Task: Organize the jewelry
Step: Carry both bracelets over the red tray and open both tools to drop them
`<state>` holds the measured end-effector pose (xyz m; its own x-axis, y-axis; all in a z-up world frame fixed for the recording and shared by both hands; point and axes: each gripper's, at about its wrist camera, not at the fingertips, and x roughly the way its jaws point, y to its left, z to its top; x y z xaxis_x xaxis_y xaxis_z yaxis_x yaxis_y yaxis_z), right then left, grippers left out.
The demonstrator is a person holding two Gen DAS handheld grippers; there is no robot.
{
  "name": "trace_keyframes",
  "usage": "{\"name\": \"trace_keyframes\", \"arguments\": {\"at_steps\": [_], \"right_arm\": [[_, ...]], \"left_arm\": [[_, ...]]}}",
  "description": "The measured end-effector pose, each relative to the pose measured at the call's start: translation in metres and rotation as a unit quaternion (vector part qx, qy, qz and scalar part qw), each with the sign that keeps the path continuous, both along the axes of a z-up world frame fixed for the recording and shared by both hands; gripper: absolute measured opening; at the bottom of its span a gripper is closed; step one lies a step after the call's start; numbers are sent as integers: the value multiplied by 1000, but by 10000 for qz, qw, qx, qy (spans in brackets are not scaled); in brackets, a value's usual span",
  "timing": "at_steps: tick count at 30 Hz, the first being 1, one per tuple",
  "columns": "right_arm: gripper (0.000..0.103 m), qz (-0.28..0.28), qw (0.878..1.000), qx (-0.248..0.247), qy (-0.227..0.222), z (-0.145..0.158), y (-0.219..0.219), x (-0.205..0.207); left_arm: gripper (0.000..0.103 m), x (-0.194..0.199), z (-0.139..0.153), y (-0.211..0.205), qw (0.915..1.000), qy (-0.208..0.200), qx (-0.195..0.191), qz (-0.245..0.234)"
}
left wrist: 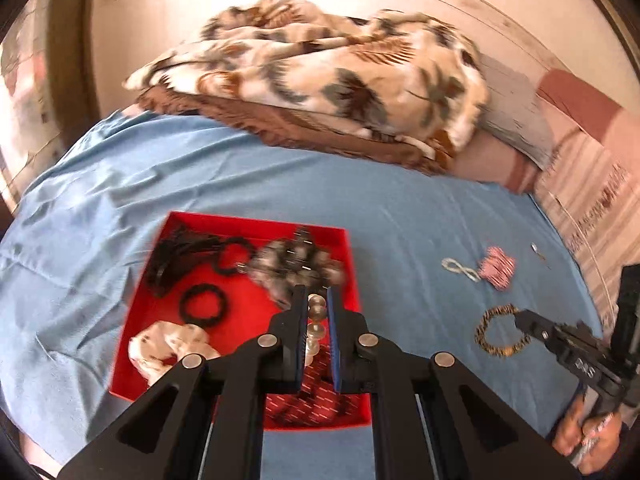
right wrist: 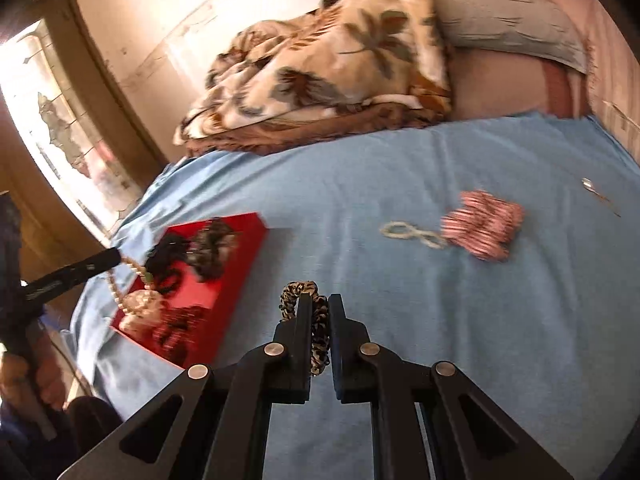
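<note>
No legible text anywhere (only a blurred white marking on the right gripper (left wrist: 520, 317) body).

From directly above the red tray (left wrist: 244, 320) we look steeply down; from its right we look lower across the bed (right wrist: 400, 184). Both views share the tray.

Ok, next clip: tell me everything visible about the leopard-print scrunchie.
The leopard-print scrunchie is a ring of gathered fabric, tan and cream with black spots, soft and ruffled by its look. The right gripper is shut on one side of the loop, which stands edge-on between the fingers. In the left wrist view it forms an open ring over the blue bedsheet, right of the red tray. Whether it touches the sheet is unclear.
</note>
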<state>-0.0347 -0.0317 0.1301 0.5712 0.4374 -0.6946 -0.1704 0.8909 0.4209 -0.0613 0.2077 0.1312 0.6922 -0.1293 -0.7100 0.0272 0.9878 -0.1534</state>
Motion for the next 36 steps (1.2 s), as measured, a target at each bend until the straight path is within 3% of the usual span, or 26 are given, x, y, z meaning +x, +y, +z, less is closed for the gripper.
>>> {"name": "trace_keyframes", "arguments": {"at_steps": [6, 13, 22, 31, 32, 34, 36], "right_arm": [[9, 389, 9991, 85, 153, 3, 56, 23], [9, 748, 9968, -39, 294, -4, 115, 51], [9, 1040, 9918, -352, 654, -39, 166, 78], [10, 1056, 9883, -708, 840, -65, 179, 84], [10, 1060, 9880, -761, 825, -67, 180, 83], [11, 1031, 9879, -838, 806, -67, 181, 80], [21, 1021, 9878, -839, 824, -65, 179, 78]], "left_arm": [[9, 21, -15, 30, 9985, 95, -533, 78], [9, 42, -51, 48, 9962, 412, -741, 179], [9, 53, -95, 79, 9906, 1126, -533, 558], [9, 42, -85, 82, 9925, 905, -418, 703], [10, 41, -84, 83, 9924, 882, -436, 733], [24, 41, -83, 87, 9918, 842, -543, 798], [31, 38, -79, 91, 9914, 735, -623, 884]]}}
